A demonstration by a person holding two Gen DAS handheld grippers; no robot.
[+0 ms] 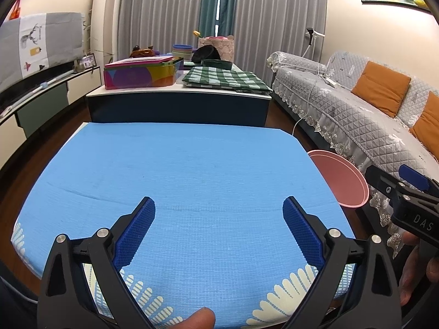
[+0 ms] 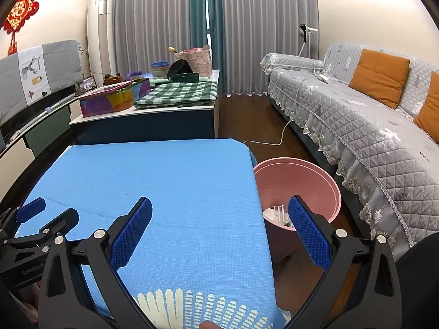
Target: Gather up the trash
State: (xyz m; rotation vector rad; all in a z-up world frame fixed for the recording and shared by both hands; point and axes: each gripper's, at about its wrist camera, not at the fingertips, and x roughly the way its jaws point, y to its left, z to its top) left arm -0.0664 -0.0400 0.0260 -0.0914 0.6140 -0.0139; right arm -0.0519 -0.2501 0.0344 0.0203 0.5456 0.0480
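Note:
A blue cloth (image 1: 178, 175) (image 2: 153, 181) covers the near table, and nothing lies on it in either view. My left gripper (image 1: 219, 205) hovers open over its near half, empty. My right gripper (image 2: 220, 207) is open and empty above the cloth's right edge. A pink bin (image 2: 307, 181) stands on the floor just right of the table, with white scraps of trash (image 2: 275, 215) at its bottom. In the left wrist view only the pink bin's rim (image 1: 340, 181) shows, beside the right gripper's body (image 1: 403, 200).
Behind the blue table stands a second low table (image 1: 178, 96) with a colourful tin box (image 1: 142, 72), a green checked cloth (image 1: 225, 78) and bowls. A grey quilted sofa (image 2: 356, 120) with orange cushions runs along the right. A white cable (image 2: 277, 139) lies on the floor.

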